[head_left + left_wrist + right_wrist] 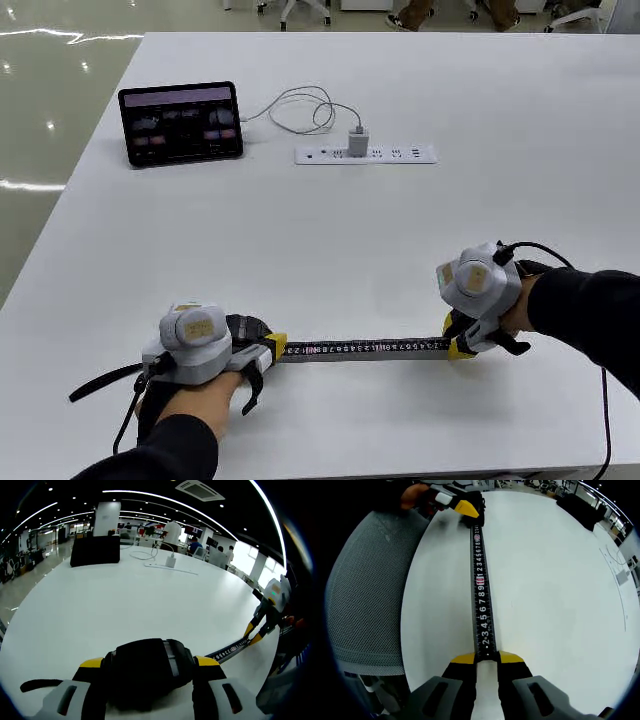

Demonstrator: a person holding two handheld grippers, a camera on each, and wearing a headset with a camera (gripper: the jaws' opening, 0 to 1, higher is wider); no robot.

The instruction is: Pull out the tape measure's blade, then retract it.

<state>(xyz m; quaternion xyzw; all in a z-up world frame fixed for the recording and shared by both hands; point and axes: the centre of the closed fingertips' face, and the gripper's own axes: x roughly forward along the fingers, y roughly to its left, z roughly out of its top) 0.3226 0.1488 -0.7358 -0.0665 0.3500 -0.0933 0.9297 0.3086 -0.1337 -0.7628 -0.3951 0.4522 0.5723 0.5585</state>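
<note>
A black tape measure case [149,669] sits clamped between the yellow-tipped jaws of my left gripper [262,350] near the table's front left. Its dark blade [365,347] with white numbers runs flat along the table to my right gripper [457,344], which is shut on the blade's end. In the right gripper view the blade [480,600] stretches straight ahead from my right gripper [487,658] to the left gripper [462,506] at the far end. In the left gripper view the blade [229,651] leads off right to the right gripper [254,633].
A tablet [181,122] stands at the back left of the white table [330,230]. A white power strip [366,154] with a plugged charger and looped cable lies behind the middle. The table's front edge runs just below both hands.
</note>
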